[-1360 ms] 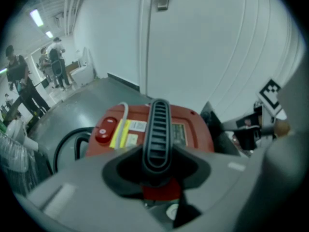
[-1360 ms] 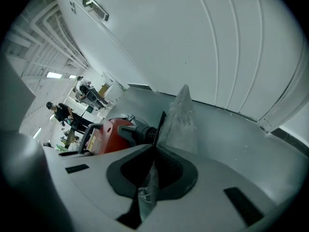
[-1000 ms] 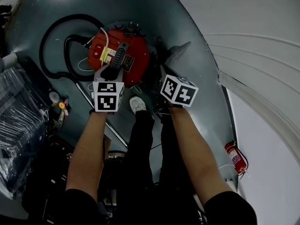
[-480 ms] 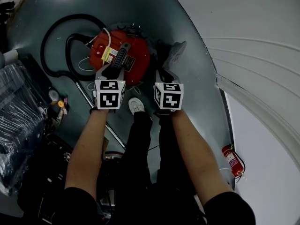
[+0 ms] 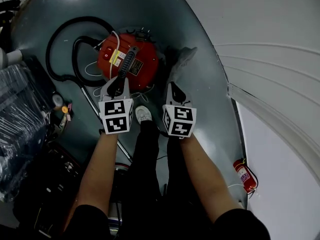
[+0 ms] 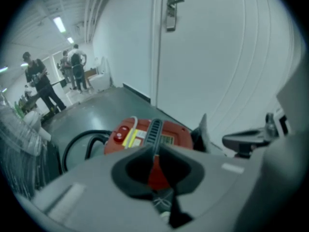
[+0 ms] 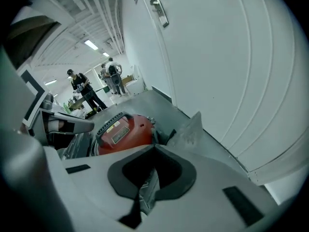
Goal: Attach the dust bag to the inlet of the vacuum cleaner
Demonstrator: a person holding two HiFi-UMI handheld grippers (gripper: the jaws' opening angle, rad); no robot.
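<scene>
Where the grey floor curves against the white wall, the red vacuum cleaner sits with its black handle on top. The dust bag, pale and crumpled, stands just beside the vacuum cleaner on the wall side, its pointed top up. Whether it touches the red body I cannot tell. It fills most of the strip between the vacuum cleaner and the wall's edge, so room is tight there.

On the vacuum cleaner's opposite side the black hose loops wide. Past the hose a plastic-wrapped bundle closes that flank. Bare floor lies open beyond the vacuum cleaner's far side.

The left gripper hangs over the vacuum cleaner's near rim. Its jaws have just been closing, and the tips are together with nothing between them. The right gripper hovers off the vacuum cleaner's near wall-side corner, nearer than the dust bag, jaws together and empty.

A white shoe stands between the two grippers, on the vacuum cleaner's near side. A fire extinguisher lies well apart from the vacuum cleaner, along the wall's edge.
</scene>
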